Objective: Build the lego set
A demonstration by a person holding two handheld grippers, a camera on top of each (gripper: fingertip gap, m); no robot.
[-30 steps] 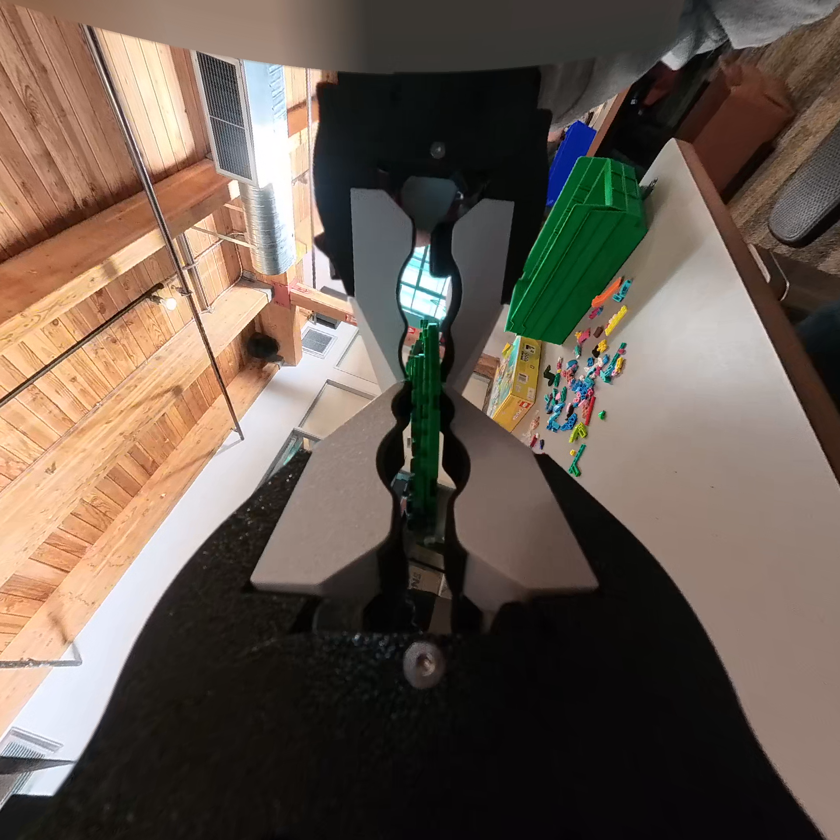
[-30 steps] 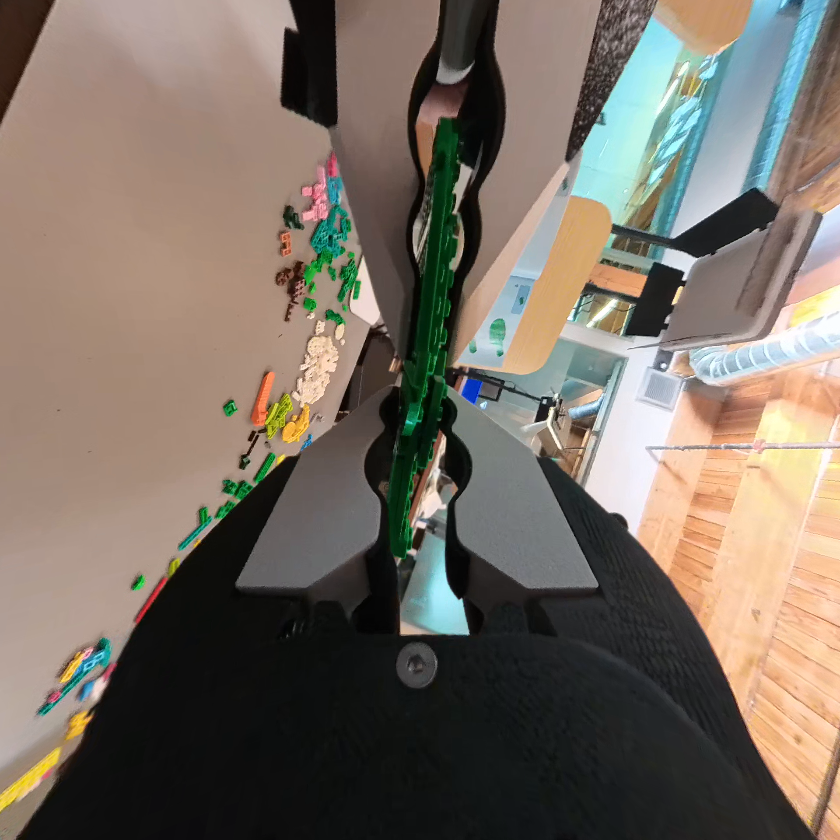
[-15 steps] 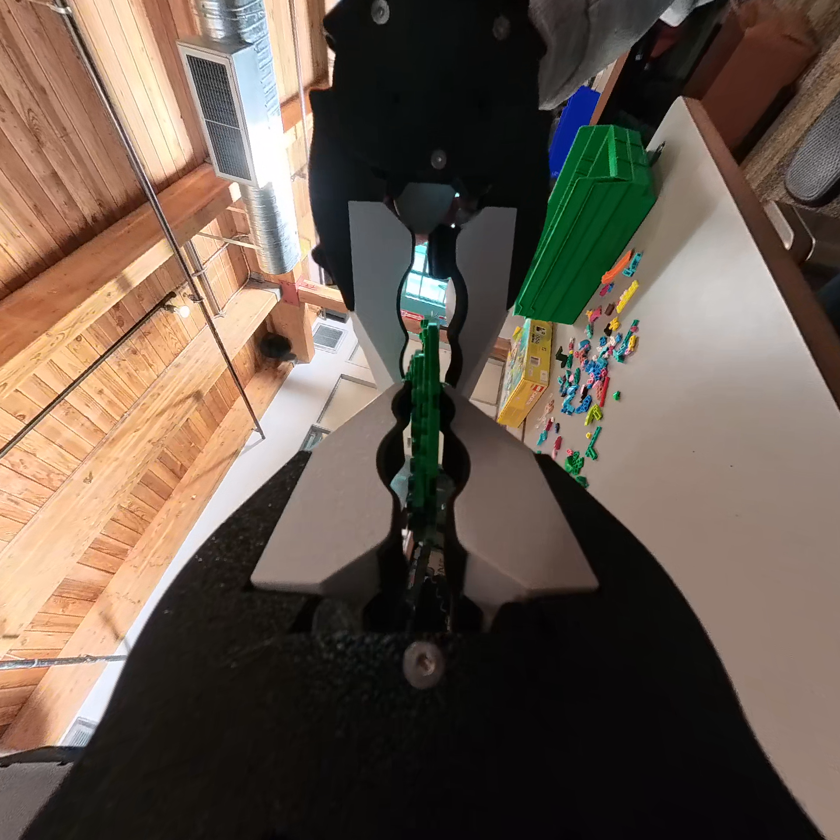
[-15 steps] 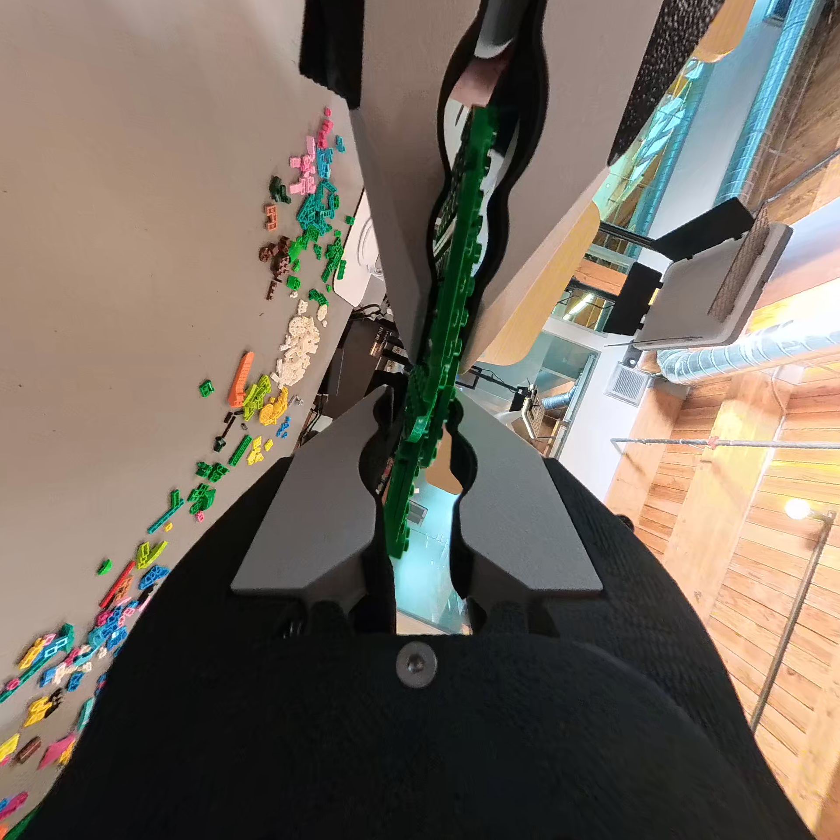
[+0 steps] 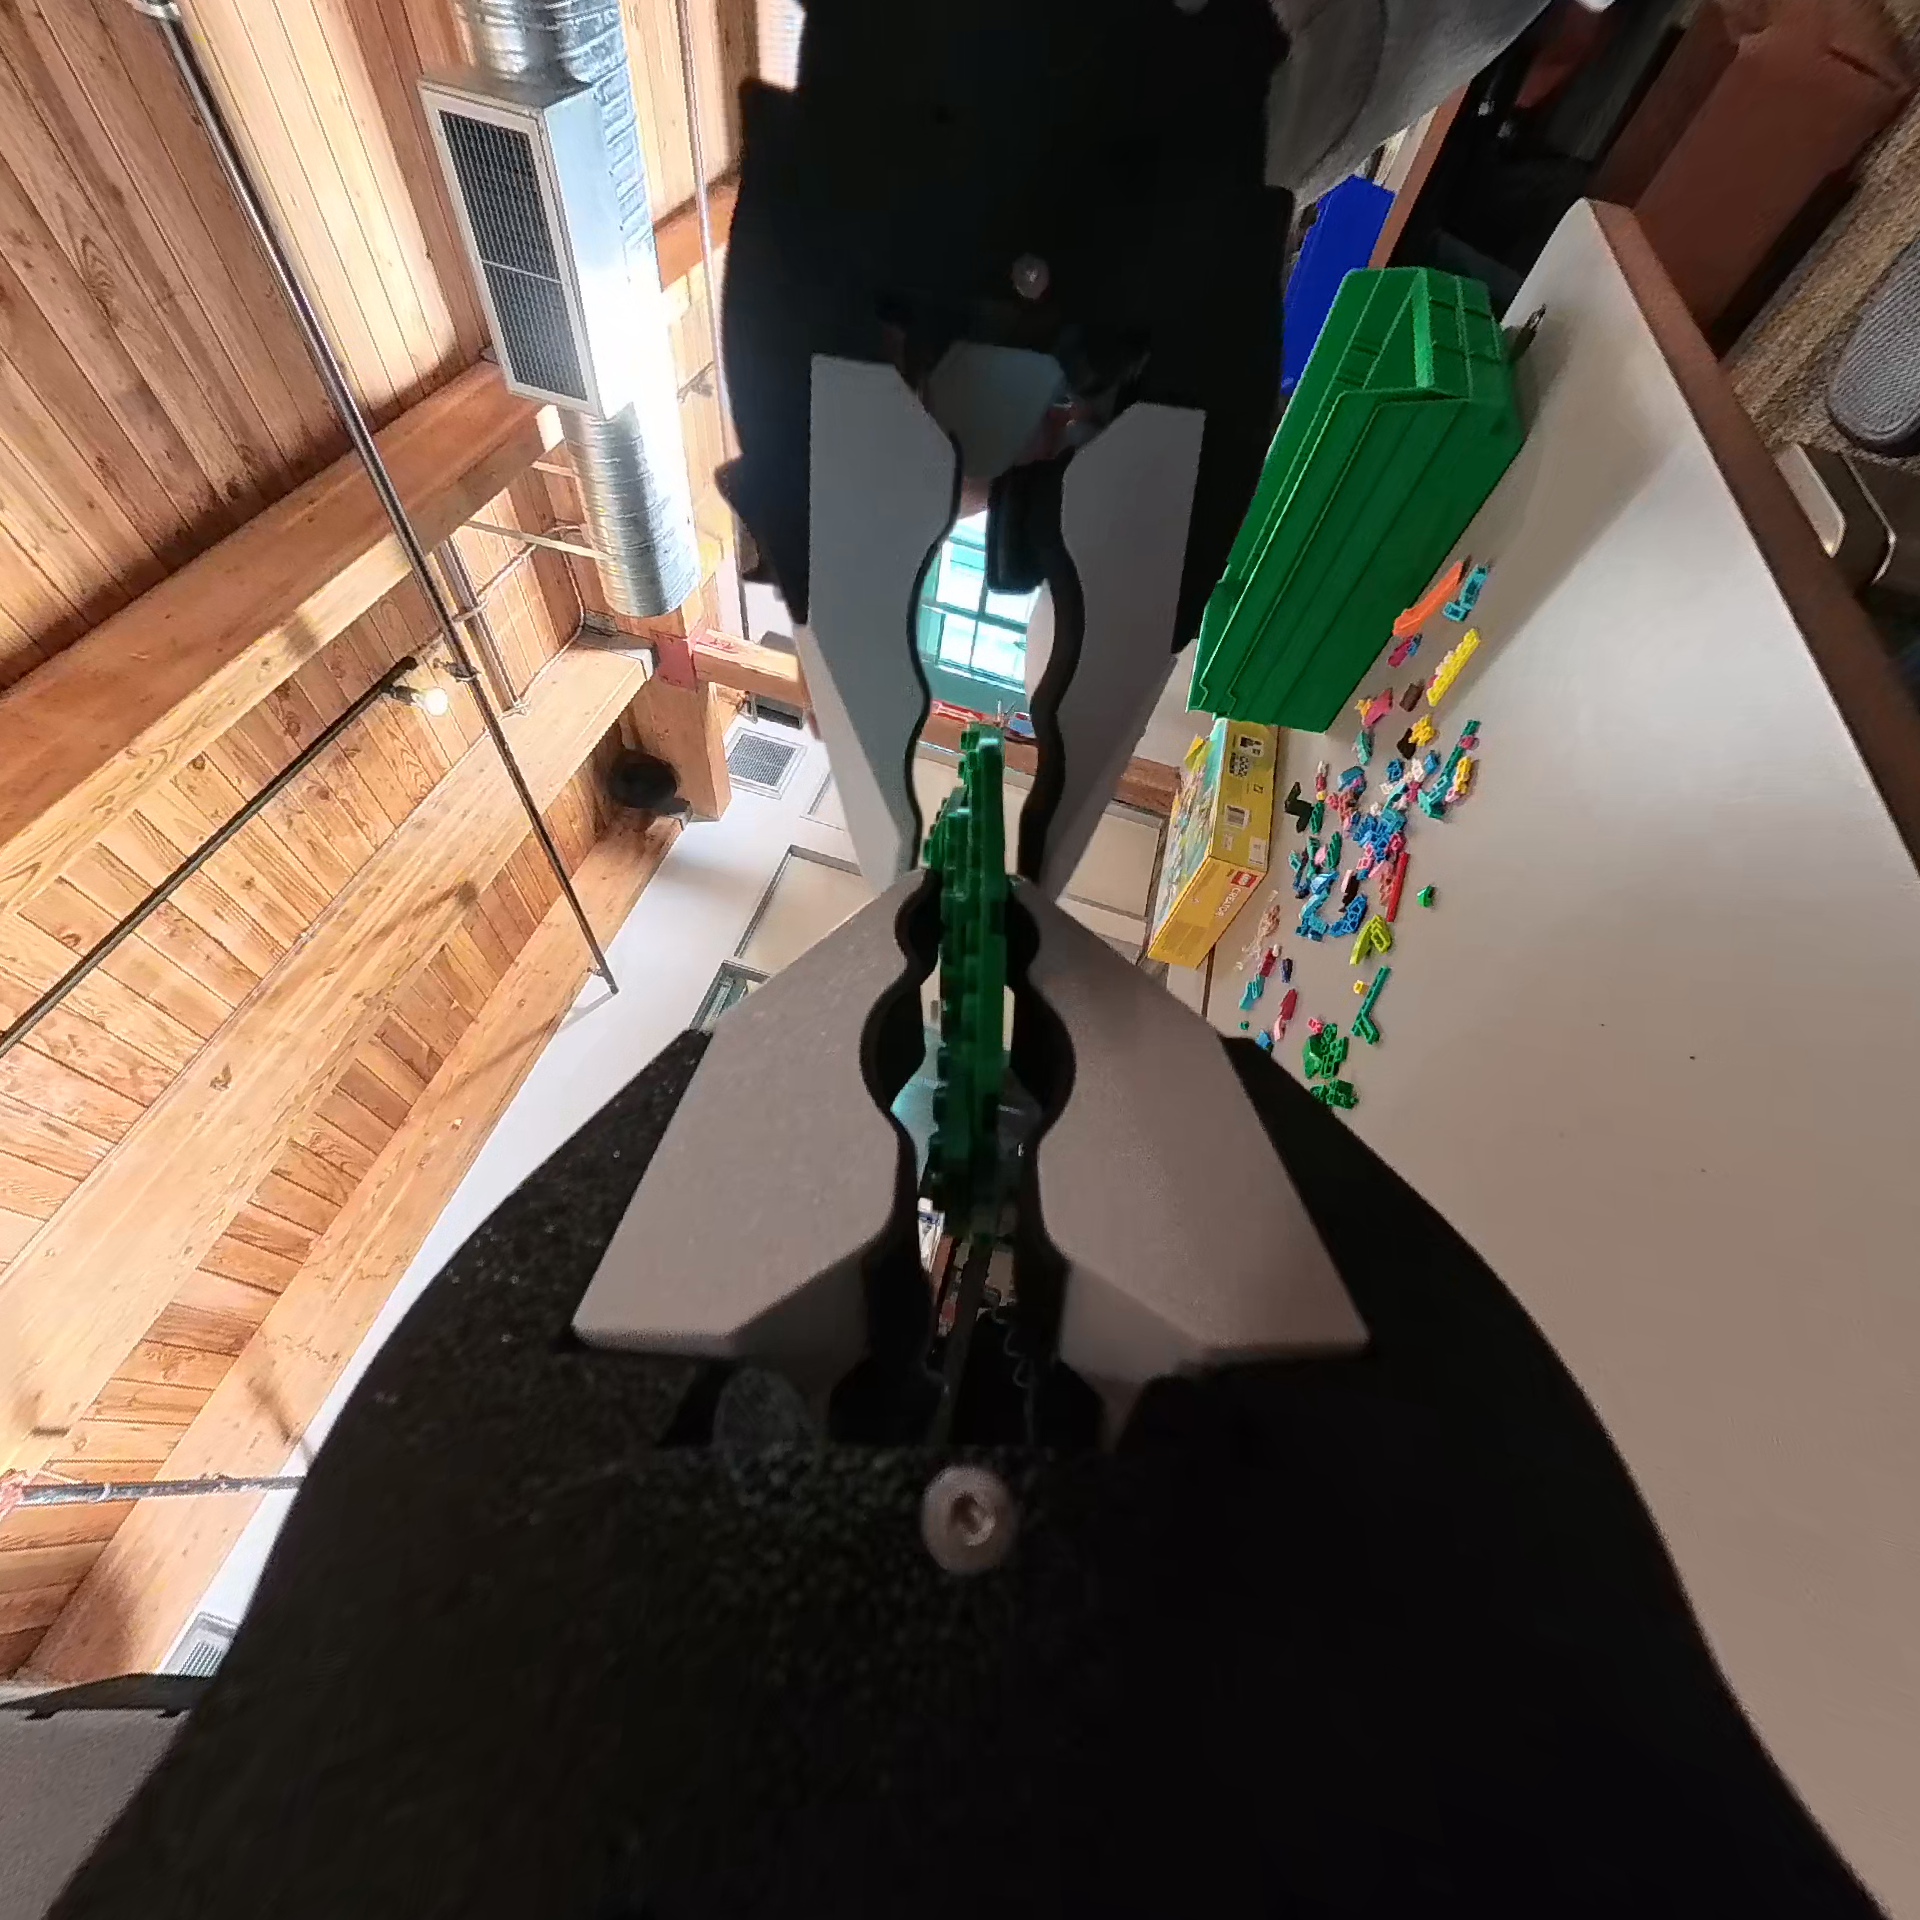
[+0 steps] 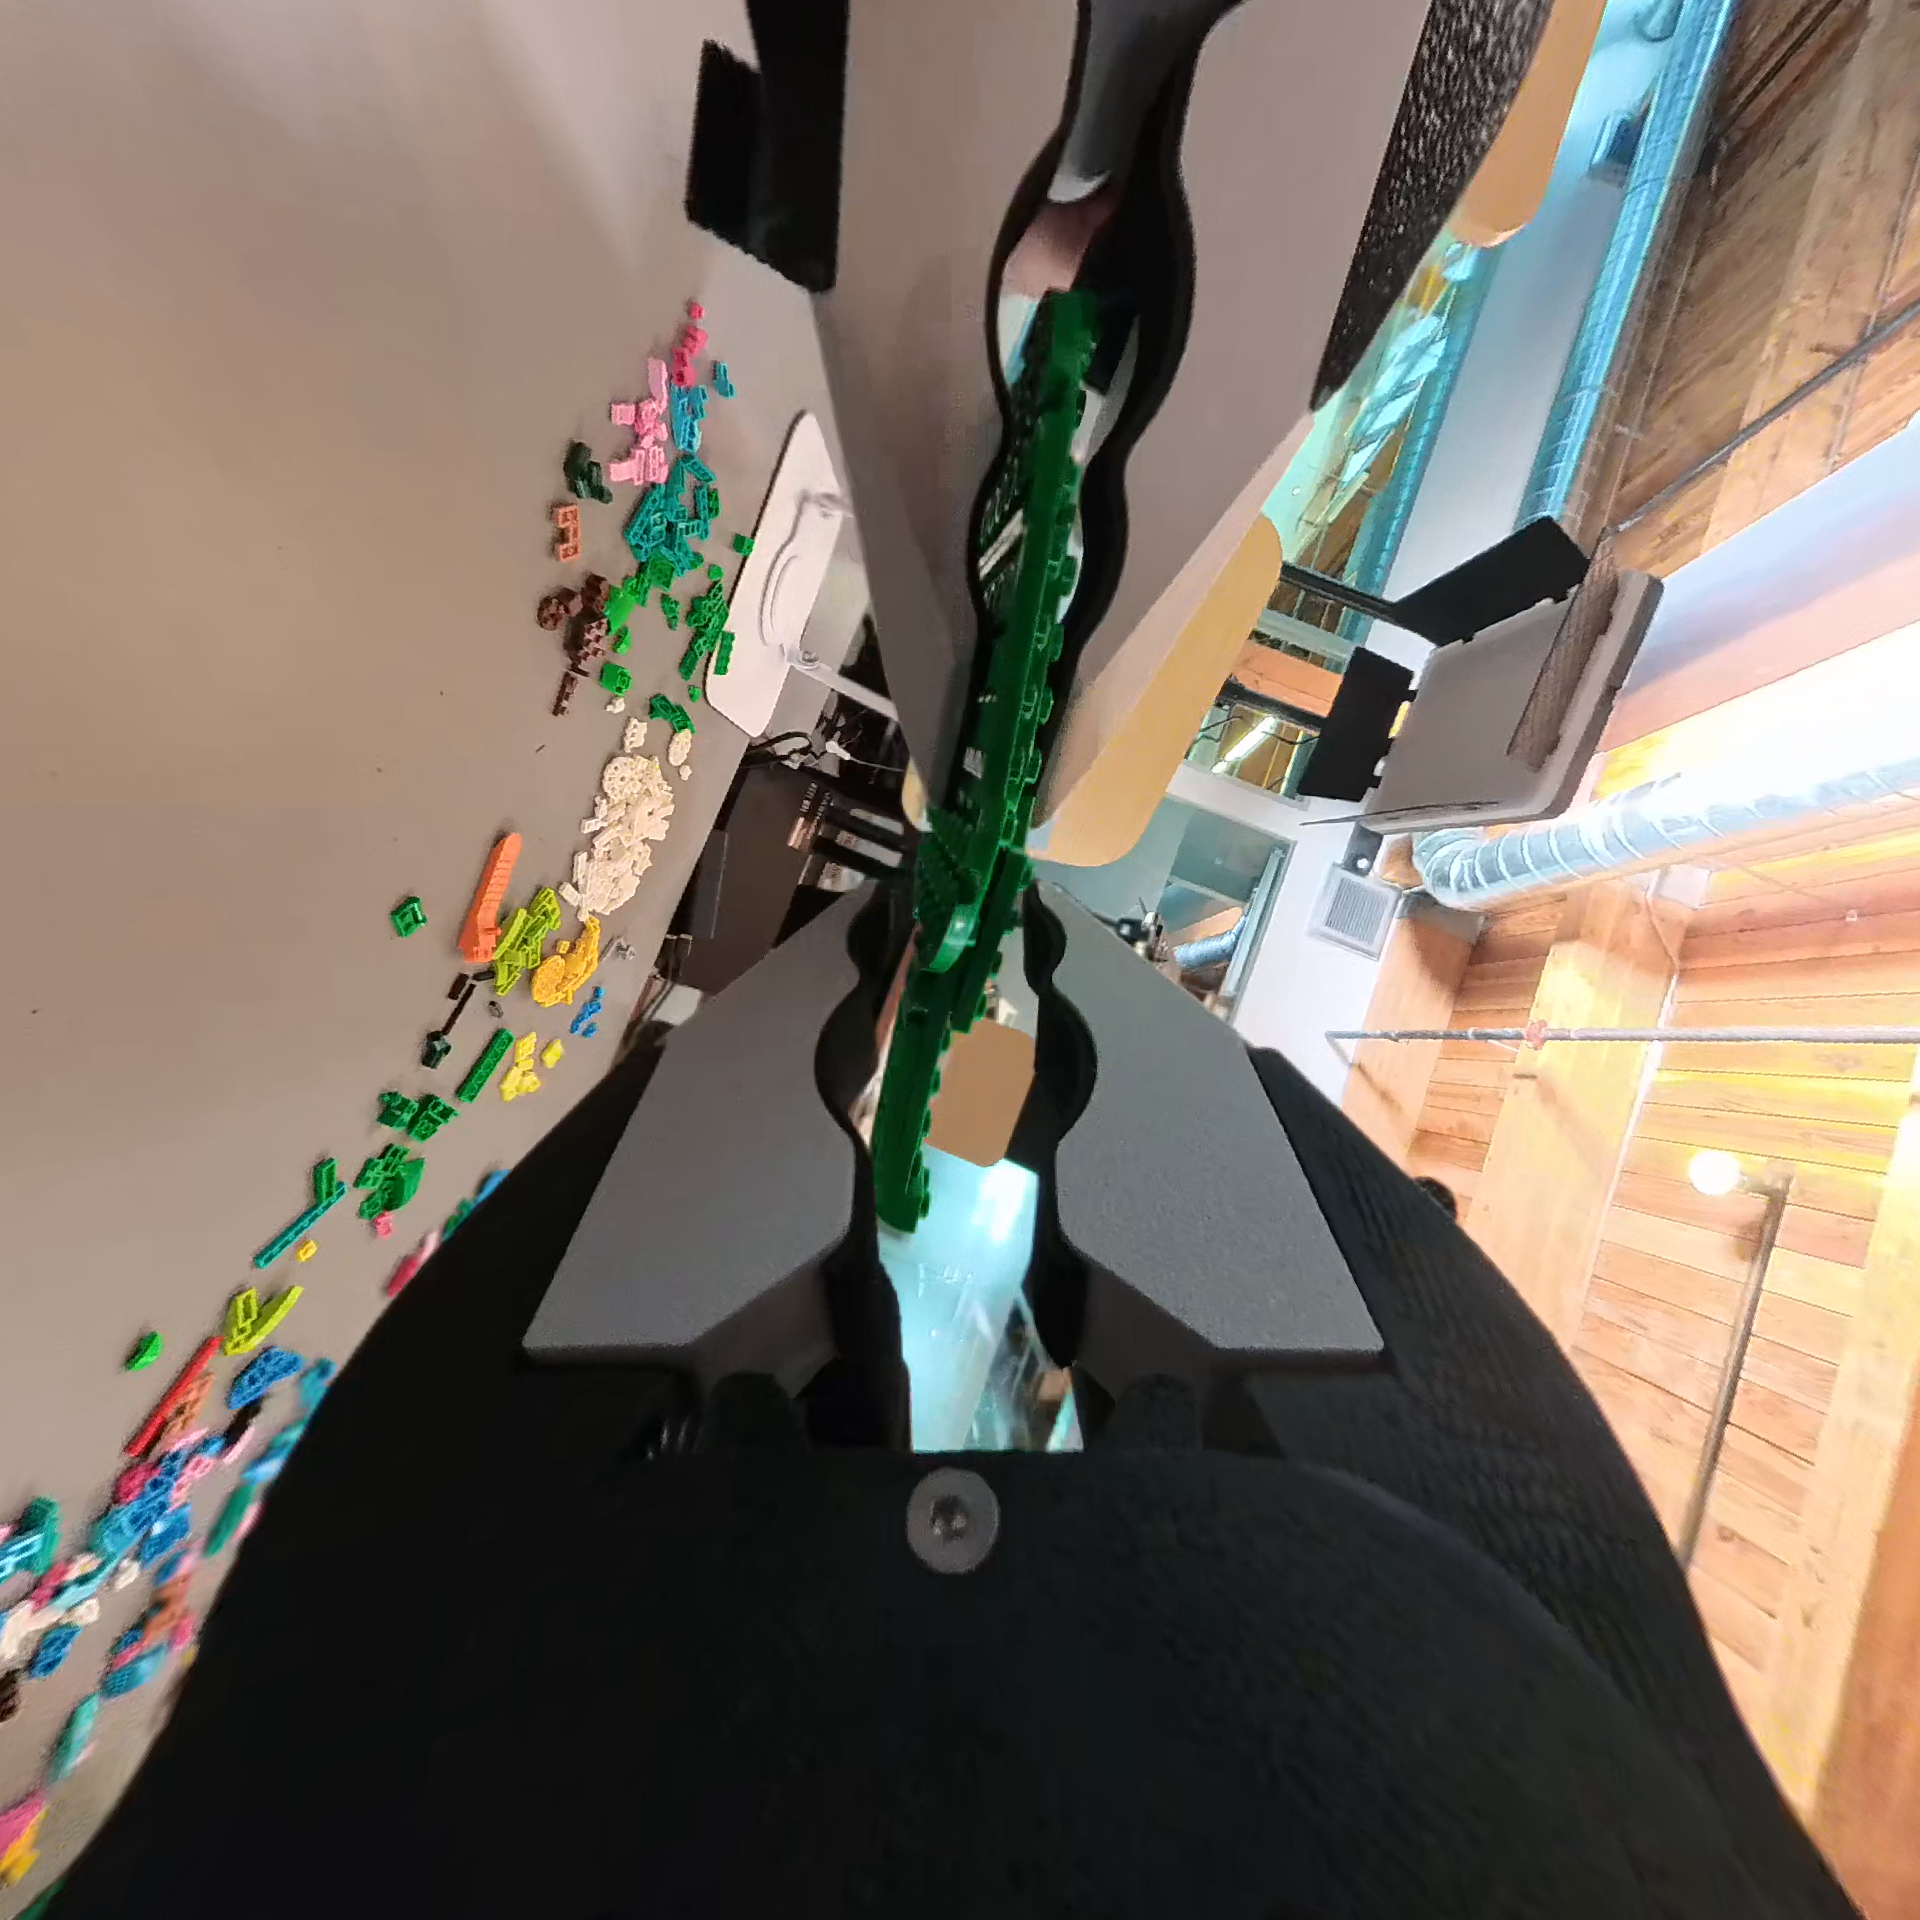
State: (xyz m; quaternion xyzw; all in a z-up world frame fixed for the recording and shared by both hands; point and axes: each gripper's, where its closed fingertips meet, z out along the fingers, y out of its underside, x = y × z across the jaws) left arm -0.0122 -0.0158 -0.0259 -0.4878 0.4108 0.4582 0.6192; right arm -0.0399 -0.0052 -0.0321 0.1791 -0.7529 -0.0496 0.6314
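A flat green studded brick plate [image 5: 971, 987] is seen edge-on between my two grippers, which face each other tip to tip above the table. My left gripper [image 5: 971, 883] is shut on the plate, with both pads pressed on it. The plate [image 6: 1023, 623] reaches on into my right gripper [image 6: 966, 904]. Its jaws stand apart, with a gap showing between each pad and the plate. In the left wrist view the right gripper [image 5: 977, 842] shows opposite, its fingers [image 5: 862, 644] spread around the plate's far tip. The left gripper [image 6: 982, 821] shows at the top of the right wrist view.
A pale table [image 5: 1610, 935] lies to one side, with several scattered small coloured bricks [image 5: 1361, 831] on it. A green plastic bin [image 5: 1361, 499] and a yellow box [image 5: 1221, 842] stand near them. More loose bricks [image 6: 634, 800] and a white device [image 6: 790, 592] show in the right wrist view. The grippers are tip to tip, or close to it.
My right gripper's jaws have widened, and its pads have come off the green plate. The left gripper has stayed shut on the plate. Both views have shifted slightly.
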